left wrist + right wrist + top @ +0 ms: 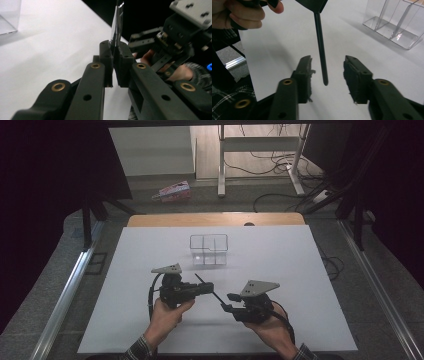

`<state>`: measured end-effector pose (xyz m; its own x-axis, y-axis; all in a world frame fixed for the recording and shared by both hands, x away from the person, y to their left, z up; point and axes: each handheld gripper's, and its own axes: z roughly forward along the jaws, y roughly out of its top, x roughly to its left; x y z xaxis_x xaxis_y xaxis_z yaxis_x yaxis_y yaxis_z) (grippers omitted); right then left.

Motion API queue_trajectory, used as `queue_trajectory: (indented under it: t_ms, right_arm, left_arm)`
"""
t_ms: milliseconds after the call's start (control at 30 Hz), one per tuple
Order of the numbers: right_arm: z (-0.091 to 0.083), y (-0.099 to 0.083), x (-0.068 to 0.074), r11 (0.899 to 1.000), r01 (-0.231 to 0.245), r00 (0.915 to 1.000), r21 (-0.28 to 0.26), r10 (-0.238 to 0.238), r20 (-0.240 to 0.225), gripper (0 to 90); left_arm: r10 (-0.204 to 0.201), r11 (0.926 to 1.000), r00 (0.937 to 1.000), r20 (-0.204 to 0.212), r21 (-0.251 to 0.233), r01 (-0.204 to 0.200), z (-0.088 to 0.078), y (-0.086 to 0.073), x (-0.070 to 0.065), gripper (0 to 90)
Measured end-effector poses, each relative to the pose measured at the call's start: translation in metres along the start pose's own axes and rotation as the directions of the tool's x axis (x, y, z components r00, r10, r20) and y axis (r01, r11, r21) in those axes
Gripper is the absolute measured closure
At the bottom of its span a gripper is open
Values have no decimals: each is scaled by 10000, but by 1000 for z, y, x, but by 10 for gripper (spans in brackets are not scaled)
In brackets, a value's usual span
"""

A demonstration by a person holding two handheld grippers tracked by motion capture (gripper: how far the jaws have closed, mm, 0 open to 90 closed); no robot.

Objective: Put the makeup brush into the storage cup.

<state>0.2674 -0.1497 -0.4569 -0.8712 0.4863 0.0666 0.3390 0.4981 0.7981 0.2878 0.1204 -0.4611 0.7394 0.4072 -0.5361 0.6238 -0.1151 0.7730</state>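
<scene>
A slim black utensil point(216, 295) slants across the white table top point(280, 270) between my two grippers. My left gripper point(210, 287) is shut on it; in the left gripper view the pads point(122, 65) pinch its thin flat part point(117, 25), which sticks up past them. Its rod-like handle point(320, 45) hangs down between the jaws of my right gripper point(327, 75). Those jaws stand open, with a gap on either side of the handle. In the high view the right gripper point(227, 301) faces the left one, tip to tip.
A clear plastic holder point(208, 249) with compartments stands on the table behind the grippers, also at the upper right of the right gripper view point(397, 22). Metal rails point(65, 295) flank the table. A pink packet point(172, 191), desk legs and cables lie on the floor beyond.
</scene>
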Motion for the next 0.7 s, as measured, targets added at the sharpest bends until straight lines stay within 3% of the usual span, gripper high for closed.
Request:
queue_trajectory:
  t_ms: [200, 300, 333, 367, 433, 700]
  right_arm:
    - [1, -1, -2, 9997, -122, 9999, 226, 124, -112, 367]
    - [0, -1, -5, 9993, -330, 9993, 161, 333, -158, 247]
    - [-1, -2, -6, 9990, -453, 9989, 44, 454, -78, 167]
    - [-1, -2, -6, 9990, -453, 9989, 44, 454, -78, 167]
    - [-3, -2, -8, 9984, -561, 9984, -7, 561, 13, 76]
    - [-7, -3, -12, 9984, -545, 9985, -163, 544, -89, 0]
  left_arm:
    - [358, 9985, 9985, -415, 441, -340, 0, 1, -4, 854]
    - [577, 9962, 9965, -611, 680, -535, -1, 2, -5, 854]
    - [712, 9945, 9947, -746, 825, -650, -1, 3, -6, 853]
    - [712, 9945, 9947, -746, 825, -650, -1, 3, -6, 853]
    - [826, 9930, 9926, -887, 911, -745, -2, 3, -7, 853]
    - [1269, 9843, 9843, -1226, 1382, -1097, -5, 7, -14, 853]
